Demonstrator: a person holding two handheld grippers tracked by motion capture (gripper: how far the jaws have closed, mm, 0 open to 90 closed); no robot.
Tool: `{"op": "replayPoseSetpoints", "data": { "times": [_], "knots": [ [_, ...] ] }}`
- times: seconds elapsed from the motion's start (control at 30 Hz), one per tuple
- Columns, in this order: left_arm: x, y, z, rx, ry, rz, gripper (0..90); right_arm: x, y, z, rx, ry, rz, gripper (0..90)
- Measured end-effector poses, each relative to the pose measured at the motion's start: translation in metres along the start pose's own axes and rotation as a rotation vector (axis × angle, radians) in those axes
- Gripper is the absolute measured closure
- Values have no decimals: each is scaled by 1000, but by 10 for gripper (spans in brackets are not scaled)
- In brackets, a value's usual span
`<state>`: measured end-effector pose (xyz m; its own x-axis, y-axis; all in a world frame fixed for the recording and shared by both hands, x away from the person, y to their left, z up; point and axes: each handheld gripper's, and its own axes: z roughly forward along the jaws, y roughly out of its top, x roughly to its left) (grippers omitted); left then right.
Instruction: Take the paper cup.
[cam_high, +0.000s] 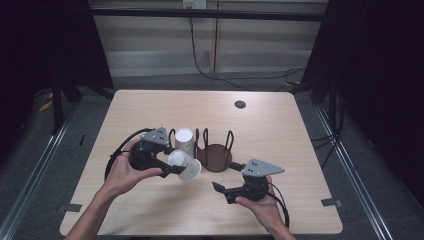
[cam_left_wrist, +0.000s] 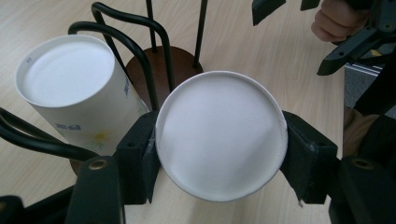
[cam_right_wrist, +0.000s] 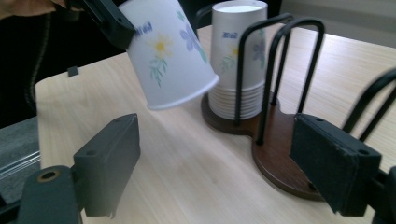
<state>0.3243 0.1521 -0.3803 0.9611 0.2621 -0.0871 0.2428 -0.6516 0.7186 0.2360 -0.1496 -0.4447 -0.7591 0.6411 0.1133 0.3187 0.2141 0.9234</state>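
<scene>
From the high view, the left gripper (cam_high: 172, 162) is closed on a paper cup (cam_high: 185, 165), tilted, just in front of the rack (cam_high: 215, 155). The right gripper (cam_high: 222, 190) waits open and empty, also in front of the rack.

In the left gripper view, both jaws press the cup's (cam_left_wrist: 222, 135) sides; the cup stack (cam_left_wrist: 70, 88) stands in the rack beside it.

In the right gripper view, the jaws stand wide with nothing between them. The held cup (cam_right_wrist: 168, 56) hangs above the table, near the stack (cam_right_wrist: 236, 60).

The thin wall may crush or slip (a hard squeeze would do it). The cup's mouth is hidden.
</scene>
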Motion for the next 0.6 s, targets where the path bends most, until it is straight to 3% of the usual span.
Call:
{"op": "replayPoseSetpoints", "data": {
  "times": [0.33,0.5,0.6],
  "knots": [
    [-2,-13,9,-39,-27,-9,366,6,11,13,8,66,-26,181],
    [-4,-15,13,-30,-38,-10,366,7,14,20,13,94,-36,194],
    [-8,-15,15,-57,-67,-22,366,8,18,26,13,125,-42,207]
  ]
}}
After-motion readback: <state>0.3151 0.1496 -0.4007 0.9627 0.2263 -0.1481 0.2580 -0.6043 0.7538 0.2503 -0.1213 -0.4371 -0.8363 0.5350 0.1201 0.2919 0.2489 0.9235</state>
